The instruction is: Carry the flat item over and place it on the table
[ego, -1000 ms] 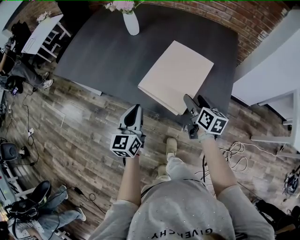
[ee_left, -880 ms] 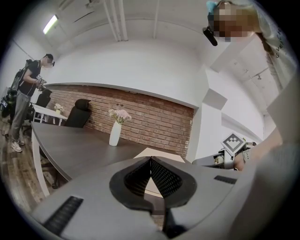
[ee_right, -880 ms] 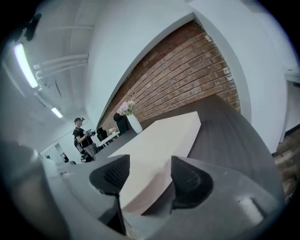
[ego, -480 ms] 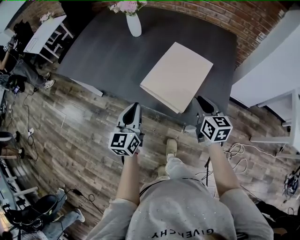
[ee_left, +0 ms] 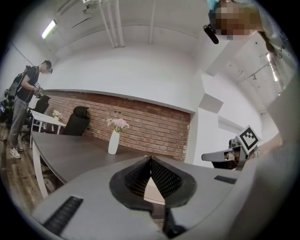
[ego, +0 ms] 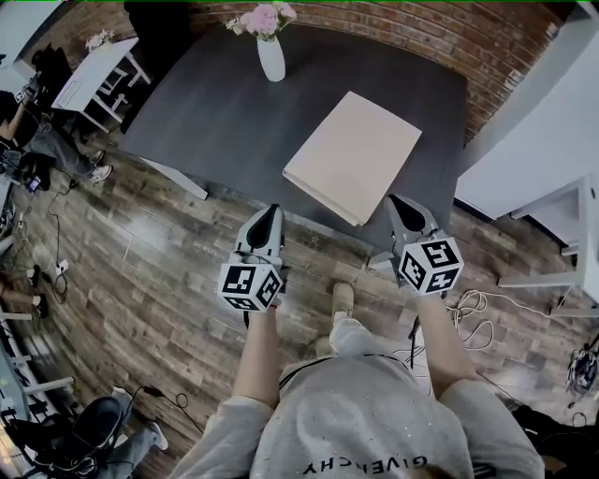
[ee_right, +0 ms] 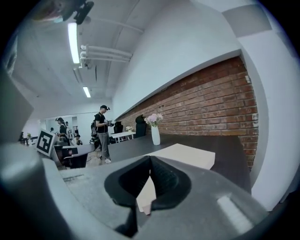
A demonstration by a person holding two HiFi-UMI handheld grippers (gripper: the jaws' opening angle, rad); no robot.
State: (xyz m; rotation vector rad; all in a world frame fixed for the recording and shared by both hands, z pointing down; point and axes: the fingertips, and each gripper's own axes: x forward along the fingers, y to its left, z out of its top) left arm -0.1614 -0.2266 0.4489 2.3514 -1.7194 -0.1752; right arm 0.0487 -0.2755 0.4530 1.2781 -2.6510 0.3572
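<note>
Right claw (ego: 399,202) withdrawn, closed, flat board (ego: 351,154) on table (ego: 215,103), flowers (ego: 265,19) in vase (ego: 271,61)

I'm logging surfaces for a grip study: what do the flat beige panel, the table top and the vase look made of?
Flat beige panel: matte, even tan, with a visible edge thickness; probably cardboard or thin board.
Table top: dark grey, matte, faint streaks; perhaps laminate or painted wood.
Vase: white, smooth; likely ceramic.
</note>
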